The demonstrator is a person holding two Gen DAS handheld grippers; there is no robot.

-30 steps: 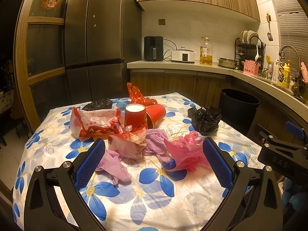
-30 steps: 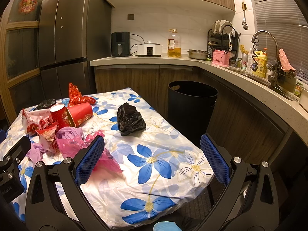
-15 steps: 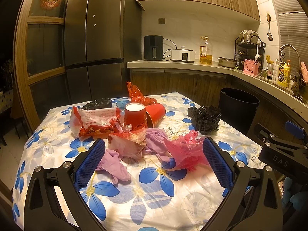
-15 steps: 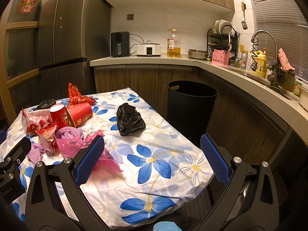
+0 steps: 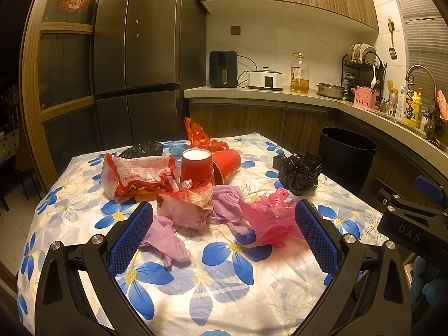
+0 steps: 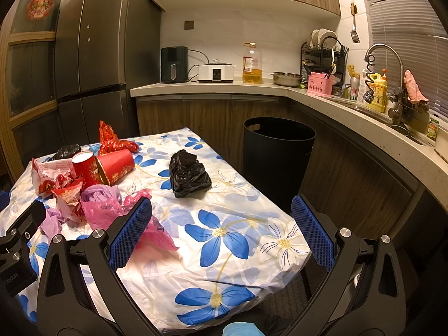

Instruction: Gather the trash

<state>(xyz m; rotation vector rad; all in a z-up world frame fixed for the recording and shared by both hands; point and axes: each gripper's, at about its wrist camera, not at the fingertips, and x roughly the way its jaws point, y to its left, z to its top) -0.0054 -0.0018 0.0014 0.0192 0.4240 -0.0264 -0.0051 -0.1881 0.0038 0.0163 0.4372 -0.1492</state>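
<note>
Trash lies in a heap on the flowered table point(image 5: 224, 288): a red-and-white snack wrapper point(image 5: 134, 176), two red paper cups point(image 5: 196, 166), purple gloves point(image 5: 165, 238), a pink plastic bag point(image 5: 268, 218) and a crumpled black bag point(image 5: 299, 173). My left gripper point(image 5: 221, 235) hovers open just short of the gloves and pink bag, holding nothing. In the right wrist view the black bag point(image 6: 189, 175) sits mid-table, with the pink bag point(image 6: 112, 210) by the left finger. My right gripper point(image 6: 221, 232) is open and empty over the table's near right corner. A black bin point(image 6: 277, 151) stands beyond the table.
A second black bag point(image 5: 142, 148) and red plastic wrap point(image 5: 198, 137) lie at the table's far side. A dark fridge point(image 5: 148, 64) stands behind. The counter point(image 6: 350, 112) with appliances, dish rack and sink curves along the right, close to the bin.
</note>
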